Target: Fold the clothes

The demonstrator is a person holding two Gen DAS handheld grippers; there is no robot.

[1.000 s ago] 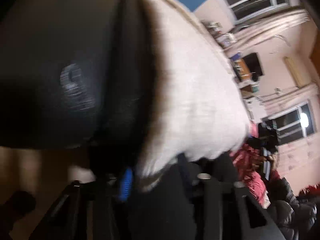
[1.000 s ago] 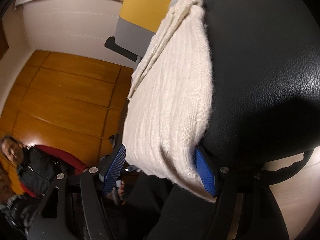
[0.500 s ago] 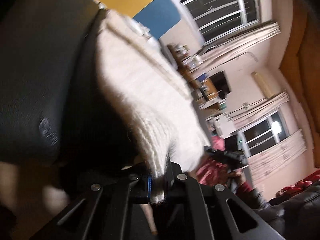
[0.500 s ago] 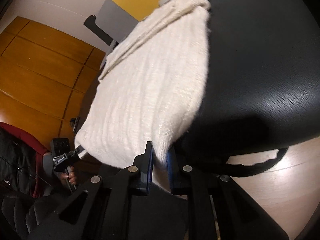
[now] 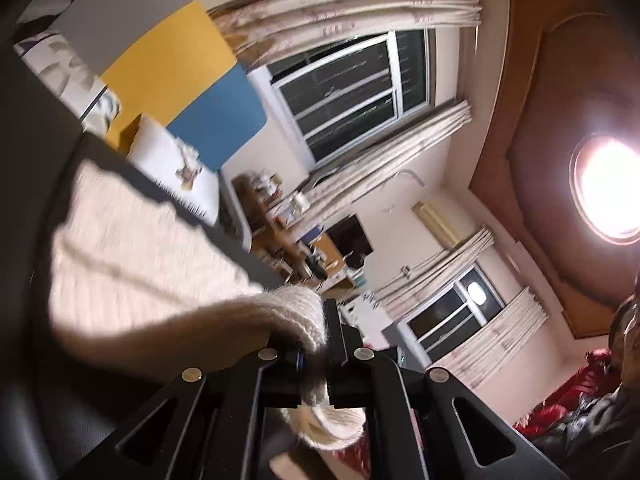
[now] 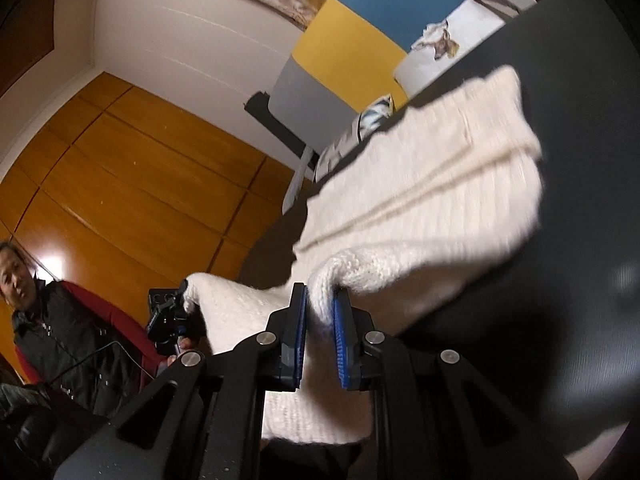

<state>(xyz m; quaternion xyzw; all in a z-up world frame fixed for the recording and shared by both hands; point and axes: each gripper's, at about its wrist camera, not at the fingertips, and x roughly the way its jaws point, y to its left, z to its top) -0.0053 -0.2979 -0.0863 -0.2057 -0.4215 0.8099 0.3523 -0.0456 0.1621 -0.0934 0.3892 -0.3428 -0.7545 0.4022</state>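
The right wrist view gives the clean look: the right gripper (image 6: pixel 320 312) has its blue-padded jaws clamped on a bunched edge of the cream knit sweater (image 6: pixel 432 200); the rest of the knit runs up and away from the jaws over a dark leather surface (image 6: pixel 580 160), with a flap hanging below the jaws too. That view also catches the left gripper (image 6: pixel 182 292) off to the left, gripping the sweater's other corner, held by a person in a red top and black vest (image 6: pixel 68 344) in front of wood wall panels (image 6: pixel 120 168); the left view shows none of that.

The left wrist view is blurrier; its jaws look pinched together on a thick rolled fold of the sweater (image 5: pixel 296 312), a loop of knit poking out beneath them; I can't be sure how much fabric is between. Only this view shows the windows (image 5: pixel 352 92), curtains (image 5: pixel 348 12) and ceiling lamp (image 5: pixel 608 188).
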